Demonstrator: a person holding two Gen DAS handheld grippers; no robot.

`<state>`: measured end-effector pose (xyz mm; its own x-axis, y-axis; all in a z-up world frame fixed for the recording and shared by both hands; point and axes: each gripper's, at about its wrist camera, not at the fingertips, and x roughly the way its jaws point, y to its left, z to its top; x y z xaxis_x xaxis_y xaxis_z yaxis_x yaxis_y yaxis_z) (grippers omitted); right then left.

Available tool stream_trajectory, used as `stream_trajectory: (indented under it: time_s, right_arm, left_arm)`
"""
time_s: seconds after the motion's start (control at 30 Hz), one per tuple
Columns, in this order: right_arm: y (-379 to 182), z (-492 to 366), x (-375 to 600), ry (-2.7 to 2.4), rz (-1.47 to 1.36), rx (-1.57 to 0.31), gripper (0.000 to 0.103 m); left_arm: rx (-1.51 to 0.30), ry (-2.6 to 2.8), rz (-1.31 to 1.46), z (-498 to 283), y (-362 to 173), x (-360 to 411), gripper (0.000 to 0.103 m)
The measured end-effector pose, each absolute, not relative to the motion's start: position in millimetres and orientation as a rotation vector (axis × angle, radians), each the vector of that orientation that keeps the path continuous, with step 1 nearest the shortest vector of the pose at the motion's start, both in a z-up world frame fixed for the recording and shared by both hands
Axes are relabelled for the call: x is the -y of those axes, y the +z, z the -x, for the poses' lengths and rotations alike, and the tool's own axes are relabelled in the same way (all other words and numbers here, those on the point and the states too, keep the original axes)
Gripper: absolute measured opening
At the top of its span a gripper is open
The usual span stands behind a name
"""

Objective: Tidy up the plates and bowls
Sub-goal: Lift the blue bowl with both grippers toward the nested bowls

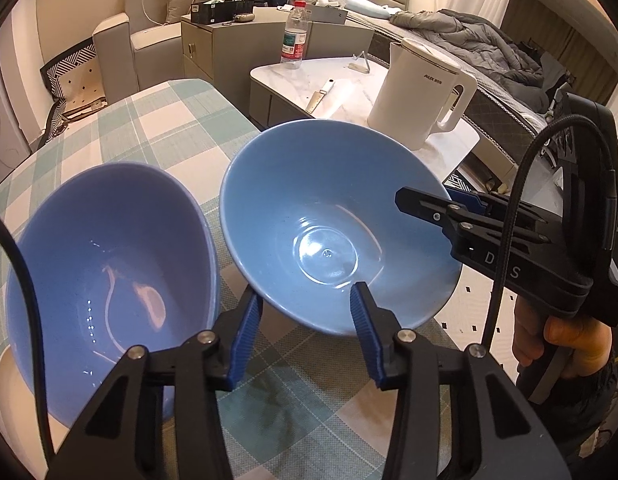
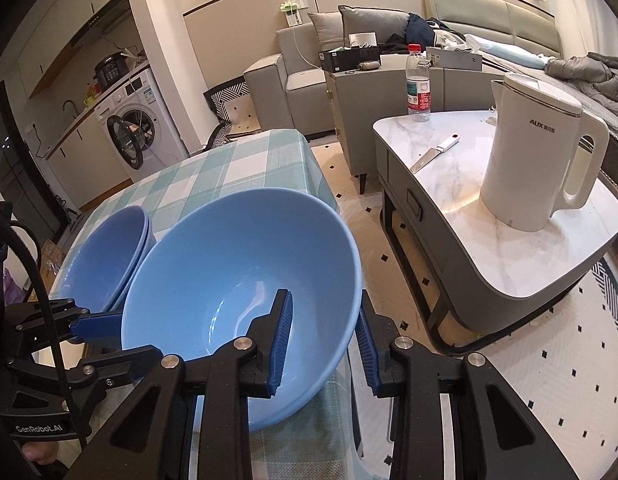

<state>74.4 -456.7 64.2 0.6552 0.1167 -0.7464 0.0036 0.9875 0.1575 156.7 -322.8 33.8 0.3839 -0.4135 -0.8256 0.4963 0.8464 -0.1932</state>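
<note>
Fingers of both grippers straddle the light blue bowl's (image 2: 237, 280) rim, spread, not pinching; right gripper (image 2: 323, 344), left gripper (image 1: 305, 332). Bowl overhangs table (image 1: 157, 120) edge beside stacked bowls (image 1: 109, 272). Next: clamp, lift, nest.

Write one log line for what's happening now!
left gripper: open, rim between fingers | right gripper: open, straddling same light bowl | stacked bowls: beside

Both blue bowls (image 1: 341, 220) (image 1: 109, 272) look glazed and glossy. The checked tablecloth (image 1: 149, 128) appears matt and woven, the side table's top (image 2: 489, 216) polished marble, the kettle (image 2: 533, 160) smooth white plastic.
</note>
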Motion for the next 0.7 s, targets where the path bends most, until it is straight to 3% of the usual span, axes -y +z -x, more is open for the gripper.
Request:
stream_trajectory:
  time_s: [0.7]
  right_arm:
    - [77, -65, 459, 0.065, -0.132, -0.812, 0.033]
  left_arm:
    - [-0.985, -0.586, -0.141, -148, 42, 326, 0.044]
